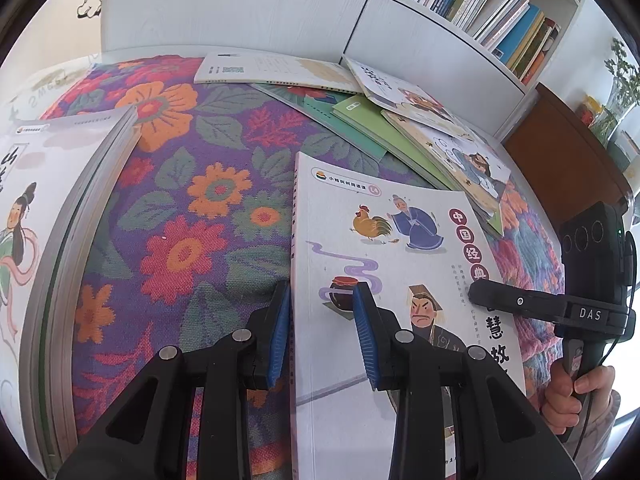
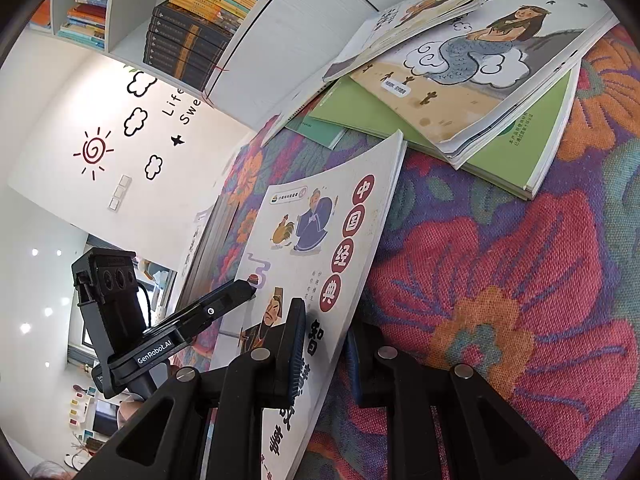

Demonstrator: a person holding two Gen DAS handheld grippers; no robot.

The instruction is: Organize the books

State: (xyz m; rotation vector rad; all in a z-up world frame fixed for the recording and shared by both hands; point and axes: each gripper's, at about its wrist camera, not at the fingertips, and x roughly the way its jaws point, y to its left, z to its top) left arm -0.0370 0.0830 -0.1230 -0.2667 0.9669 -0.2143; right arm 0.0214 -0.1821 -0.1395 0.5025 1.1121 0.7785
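A white picture book with a rooster and a robed man on its cover (image 1: 384, 264) is held tilted above the floral cloth (image 1: 192, 208); it also shows in the right wrist view (image 2: 320, 248). My left gripper (image 1: 322, 300) is open, its two blue-padded fingers straddling the book's spine edge. My right gripper (image 2: 324, 336) has one finger on the cover and one under it, and looks shut on the book's right edge; it also shows in the left wrist view (image 1: 520, 302). A neat stack of books (image 1: 48, 240) stands at the left.
A loose heap of books (image 1: 400, 120) lies at the back of the cloth-covered table, also seen in the right wrist view (image 2: 460, 80). A white bookcase (image 1: 460, 8) full of upright books stands behind. A brown cabinet (image 1: 560, 148) is at the right.
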